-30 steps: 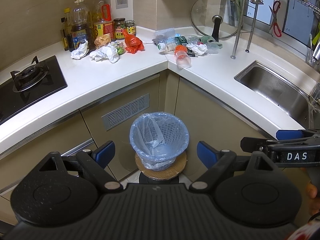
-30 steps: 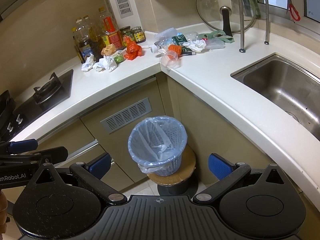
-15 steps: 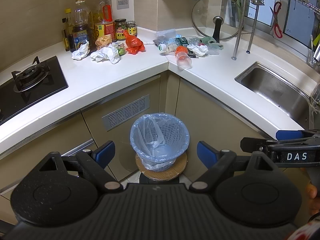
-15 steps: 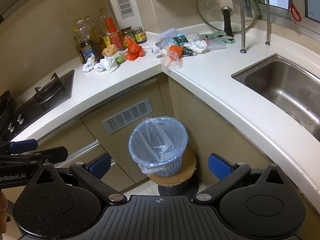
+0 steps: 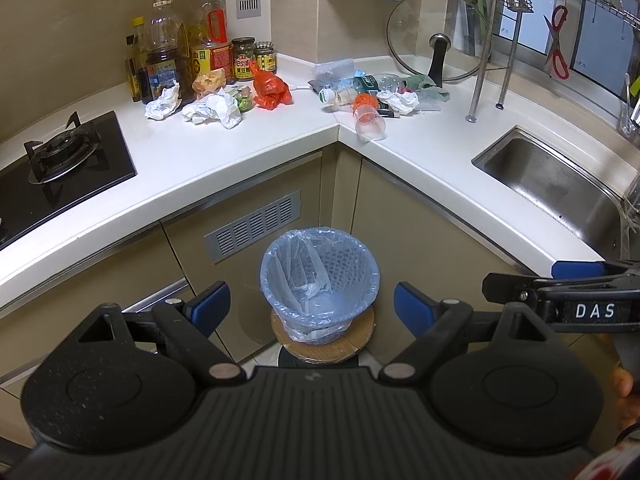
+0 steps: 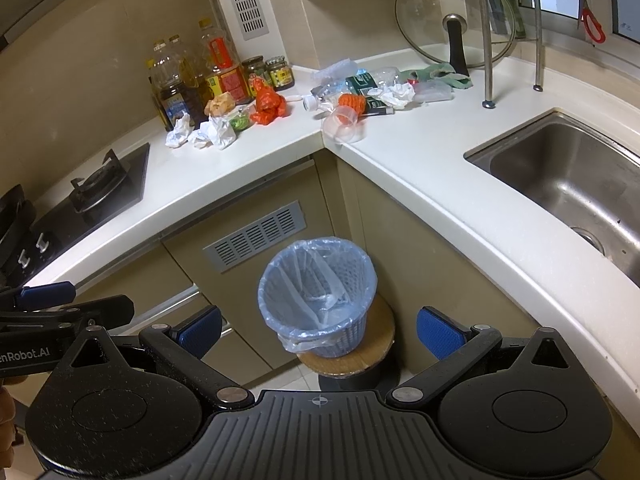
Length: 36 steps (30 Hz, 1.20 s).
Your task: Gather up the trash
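Left wrist view: left gripper (image 5: 312, 307) empty, fingers wide, above the lined bin (image 5: 319, 276); crumpled paper (image 5: 214, 109) far off on the table (image 5: 248, 148). Best reached from above, pinched mid-wad.

Right wrist view: right gripper (image 6: 319, 327) likewise wide, empty; clear cup (image 6: 343, 124) at the table corner, apt to roll.

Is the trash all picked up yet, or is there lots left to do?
Nothing looks done yet. The bin with its blue liner looks empty. The left gripper and right gripper are both open and hold nothing. All the trash waits on the counter: crumpled paper, an orange bag, a plastic cup on its side and a plastic bottle.
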Each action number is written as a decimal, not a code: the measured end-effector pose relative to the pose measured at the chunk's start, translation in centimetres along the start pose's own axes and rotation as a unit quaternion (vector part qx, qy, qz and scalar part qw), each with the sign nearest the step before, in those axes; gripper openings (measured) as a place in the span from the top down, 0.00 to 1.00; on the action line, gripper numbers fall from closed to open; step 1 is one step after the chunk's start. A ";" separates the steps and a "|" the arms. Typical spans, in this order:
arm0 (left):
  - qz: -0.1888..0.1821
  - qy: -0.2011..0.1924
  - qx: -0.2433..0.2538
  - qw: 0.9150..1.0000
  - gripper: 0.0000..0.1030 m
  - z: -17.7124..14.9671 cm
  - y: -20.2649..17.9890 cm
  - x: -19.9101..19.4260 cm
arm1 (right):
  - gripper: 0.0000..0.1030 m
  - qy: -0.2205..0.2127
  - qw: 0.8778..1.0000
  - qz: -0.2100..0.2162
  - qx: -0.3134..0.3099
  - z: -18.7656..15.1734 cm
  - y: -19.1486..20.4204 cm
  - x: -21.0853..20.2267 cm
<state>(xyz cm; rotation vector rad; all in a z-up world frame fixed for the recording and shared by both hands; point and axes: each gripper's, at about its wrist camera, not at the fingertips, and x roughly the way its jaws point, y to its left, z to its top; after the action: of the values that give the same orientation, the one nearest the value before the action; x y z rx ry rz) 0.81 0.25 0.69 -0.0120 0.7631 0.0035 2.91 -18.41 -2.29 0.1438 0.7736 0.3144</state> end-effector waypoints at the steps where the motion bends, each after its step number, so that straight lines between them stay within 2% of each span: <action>1: 0.000 0.000 -0.001 1.000 0.15 0.1 0.1 0.0 | 0.00 -0.001 1.000 0.001 0.001 0.1 -0.4 0.2; 13: 0.017 -0.014 -0.025 0.999 0.15 1.2 1.3 1.0 | 0.00 -0.022 0.999 0.008 0.027 1.0 -2.9 0.7; 21: 0.025 -0.029 -0.030 0.999 0.15 2.6 3.2 3.1 | 0.00 -0.043 0.999 0.001 0.030 2.7 -3.7 2.4; 27: 0.023 -0.038 -0.025 0.999 0.15 5.1 5.4 6.7 | 0.00 -0.067 0.997 -0.006 0.030 5.1 -3.9 5.3; 36: 0.012 -0.037 -0.018 0.999 0.15 11.4 10.1 14.5 | 0.01 -0.101 0.995 -0.021 0.015 10.3 -2.9 12.5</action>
<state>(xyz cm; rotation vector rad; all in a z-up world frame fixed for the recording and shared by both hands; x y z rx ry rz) 19.10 10.44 -1.18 -0.0369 0.6890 0.0406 19.24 -17.11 -3.98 0.1853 0.5798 0.2440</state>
